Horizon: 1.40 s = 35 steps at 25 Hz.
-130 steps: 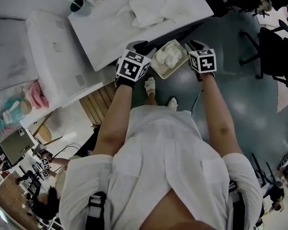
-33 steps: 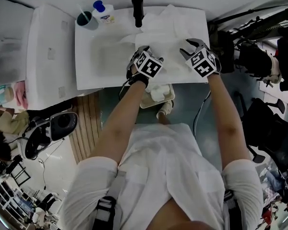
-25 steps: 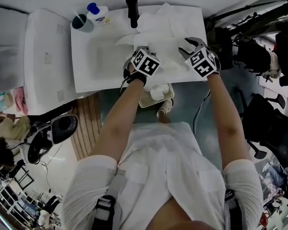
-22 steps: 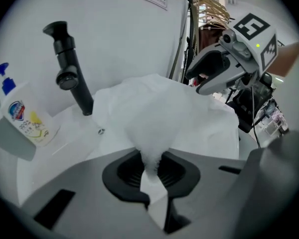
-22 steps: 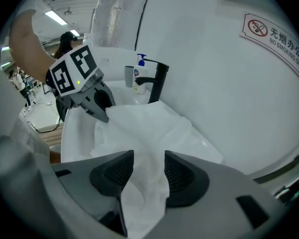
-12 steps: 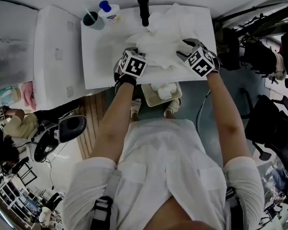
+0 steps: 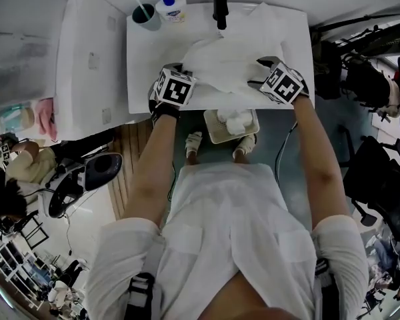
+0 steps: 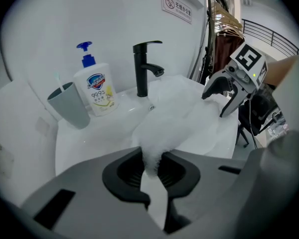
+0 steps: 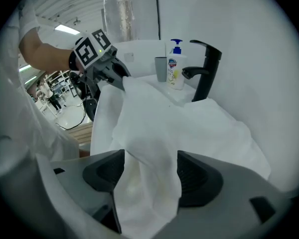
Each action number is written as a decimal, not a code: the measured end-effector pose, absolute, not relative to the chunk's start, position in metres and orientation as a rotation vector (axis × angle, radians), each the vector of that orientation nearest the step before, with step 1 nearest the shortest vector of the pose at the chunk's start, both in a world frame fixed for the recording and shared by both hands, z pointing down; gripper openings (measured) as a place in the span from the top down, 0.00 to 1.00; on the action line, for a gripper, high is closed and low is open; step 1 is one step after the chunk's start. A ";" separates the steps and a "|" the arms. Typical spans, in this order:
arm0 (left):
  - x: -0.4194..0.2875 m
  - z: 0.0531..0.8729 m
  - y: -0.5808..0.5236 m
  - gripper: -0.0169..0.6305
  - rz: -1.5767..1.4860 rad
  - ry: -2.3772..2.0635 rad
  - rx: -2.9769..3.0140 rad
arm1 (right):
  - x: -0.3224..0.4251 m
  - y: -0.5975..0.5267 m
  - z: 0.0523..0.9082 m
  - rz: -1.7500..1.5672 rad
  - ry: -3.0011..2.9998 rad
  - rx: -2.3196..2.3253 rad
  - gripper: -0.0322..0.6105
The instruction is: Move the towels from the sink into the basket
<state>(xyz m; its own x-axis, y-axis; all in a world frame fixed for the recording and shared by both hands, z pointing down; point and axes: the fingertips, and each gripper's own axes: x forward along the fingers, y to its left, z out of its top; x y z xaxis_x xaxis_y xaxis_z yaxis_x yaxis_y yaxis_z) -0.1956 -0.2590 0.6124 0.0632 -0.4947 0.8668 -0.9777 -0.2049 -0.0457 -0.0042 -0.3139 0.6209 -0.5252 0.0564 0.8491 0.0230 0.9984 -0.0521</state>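
White cloth towel covers the right half of the white sink basin; the bowl there is hidden. Cream plastic basket on the floor: far end hidden under the counter's front edge. White wall sign with a red symbol: print too small to read. Seated person in the head view, cut off by the left edge, otherwise too small to tell.

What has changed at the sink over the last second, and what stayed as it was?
The left gripper, shut on the towel, moved left along the front edge of the sink, drawing the towel with it. On the right gripper the jaws have just been opening; the towel lies between them. Faucet, soap bottle, cup and floor basket stayed put.
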 end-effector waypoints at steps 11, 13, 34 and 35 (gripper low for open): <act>-0.242 0.594 -0.223 0.90 1.036 -1.541 1.713 | -0.043 -0.281 0.644 -0.004 -2.049 -0.166 0.44; -0.254 0.589 -0.216 0.90 1.028 -1.562 1.698 | -0.054 -0.275 0.645 0.009 -2.064 -0.172 0.45; -0.357 0.540 -0.140 0.90 0.985 -1.729 1.586 | -0.163 -0.232 0.638 -0.052 -2.161 -0.238 0.44; -0.359 0.539 -0.139 0.90 0.981 -1.728 1.585 | -0.168 -0.230 0.638 -0.061 -2.160 -0.241 0.44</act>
<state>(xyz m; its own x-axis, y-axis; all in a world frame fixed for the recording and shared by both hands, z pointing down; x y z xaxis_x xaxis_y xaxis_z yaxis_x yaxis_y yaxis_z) -0.3590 -0.1386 0.5394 -0.1156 -0.5556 0.8233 -0.9917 0.0182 -0.1270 -0.1681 -0.2302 0.6377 -0.5479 0.1496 0.8230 0.1959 0.9795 -0.0476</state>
